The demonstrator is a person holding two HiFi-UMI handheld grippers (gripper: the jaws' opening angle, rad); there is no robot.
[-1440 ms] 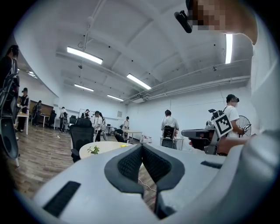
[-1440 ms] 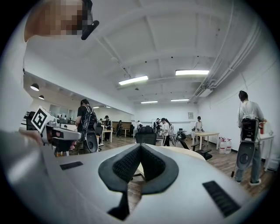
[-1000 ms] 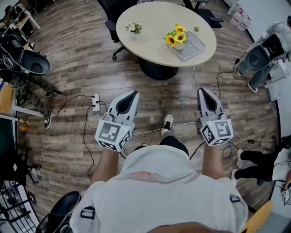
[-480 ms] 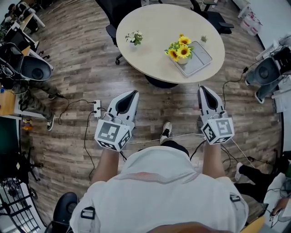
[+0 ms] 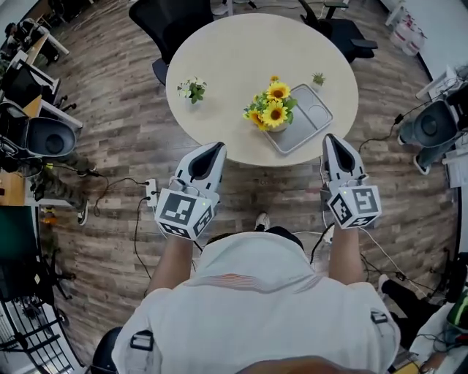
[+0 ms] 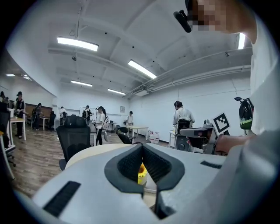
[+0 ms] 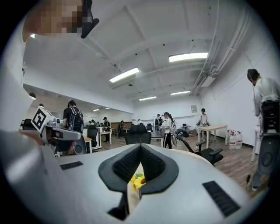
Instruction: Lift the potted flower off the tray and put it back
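Sunflowers in a small pale pot, the potted flower (image 5: 271,110), stand upright on the near-left corner of a grey rectangular tray (image 5: 309,117). The tray lies at an angle on the right half of a round beige counter (image 5: 234,44), close to the counter's near edge. The rest of the tray is bare. A tiny green plant (image 5: 318,78) sits just beyond the tray's far corner. A small pot of white flowers (image 5: 191,89) stands well apart on the counter's left side.

The pot's long axis is vertical, so I judge a grasp has to come in level from the side, at the pot below the blooms.

Both grippers sit at the counter's near edge and point forward. The left gripper (image 5: 217,147) is to the left of the pot and the right gripper (image 5: 331,139) to its right, so the pot lies ahead and between them. Neither hand looks clearly nearer.

In the left gripper view the fingers (image 6: 127,166) meet at their tips with nothing held, and a yellow bloom shows far off behind them. The right gripper's fingers (image 7: 153,165) are likewise together and empty, with the blooms in line beyond.

The lift is not yet begun, and whichever hand takes the pot must first spread its fingers.

Black office chairs (image 5: 157,18) stand past the counter on the wood floor (image 5: 110,131).
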